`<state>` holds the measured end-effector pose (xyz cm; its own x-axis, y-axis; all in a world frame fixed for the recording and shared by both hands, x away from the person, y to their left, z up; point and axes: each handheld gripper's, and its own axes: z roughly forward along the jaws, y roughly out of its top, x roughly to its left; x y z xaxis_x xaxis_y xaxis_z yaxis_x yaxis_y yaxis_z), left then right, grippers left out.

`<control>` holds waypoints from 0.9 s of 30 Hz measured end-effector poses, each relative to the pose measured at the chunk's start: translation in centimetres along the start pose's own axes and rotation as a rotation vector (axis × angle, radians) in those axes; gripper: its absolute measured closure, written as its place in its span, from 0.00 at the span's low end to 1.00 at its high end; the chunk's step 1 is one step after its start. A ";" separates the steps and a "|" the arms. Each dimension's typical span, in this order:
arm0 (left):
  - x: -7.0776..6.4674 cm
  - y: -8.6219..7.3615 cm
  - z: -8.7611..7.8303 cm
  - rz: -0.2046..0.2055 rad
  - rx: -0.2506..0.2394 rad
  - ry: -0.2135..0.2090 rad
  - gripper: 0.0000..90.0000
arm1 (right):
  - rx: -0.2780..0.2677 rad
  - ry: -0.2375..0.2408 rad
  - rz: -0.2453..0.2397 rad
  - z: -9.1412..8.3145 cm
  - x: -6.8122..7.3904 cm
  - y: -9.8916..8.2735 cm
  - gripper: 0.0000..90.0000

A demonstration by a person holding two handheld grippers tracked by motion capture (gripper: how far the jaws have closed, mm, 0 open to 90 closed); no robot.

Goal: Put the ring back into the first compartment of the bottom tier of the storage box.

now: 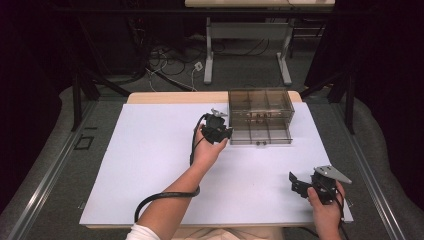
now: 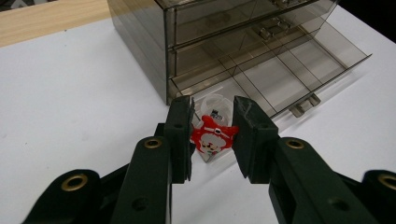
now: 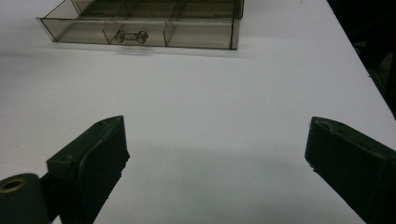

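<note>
— Can we read any writing on the packet (image 2: pixel 213 139)?

— No; we see only a red and white cartoon print. The left gripper (image 2: pixel 212 135) has its jaws clamped on it, just in front of the smoky plastic drawer box (image 1: pixel 260 102), whose bottom drawer (image 2: pixel 299 74) is pulled out.

— And the right gripper (image 3: pixel 217 154)?

— Jaws spread wide over the bare white table (image 3: pixel 224 88), holding nothing; the packet's far side is hidden from us.

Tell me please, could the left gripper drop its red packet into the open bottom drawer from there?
Probably yes: the left gripper holds the red packet right beside the open bottom drawer, with nothing between them.
</note>
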<state>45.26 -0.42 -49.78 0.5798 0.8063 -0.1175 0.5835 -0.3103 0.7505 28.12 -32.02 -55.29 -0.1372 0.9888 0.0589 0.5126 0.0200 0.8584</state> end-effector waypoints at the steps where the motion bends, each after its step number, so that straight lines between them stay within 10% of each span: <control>1: -0.1 0.0 0.2 0.004 0.002 0.002 0.76 | 0.000 0.000 0.010 0.0 0.0 0.0 0.06; 27: -1.7 0.8 2.9 -0.028 0.016 0.020 0.76 | -0.004 0.008 -0.006 0.0 0.2 0.1 0.06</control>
<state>46.40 -3.51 -50.82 0.5521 0.8243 -0.1252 0.6085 -0.2957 0.7364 28.16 -31.80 -55.24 -0.1466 0.9875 0.0579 0.5082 0.0250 0.8609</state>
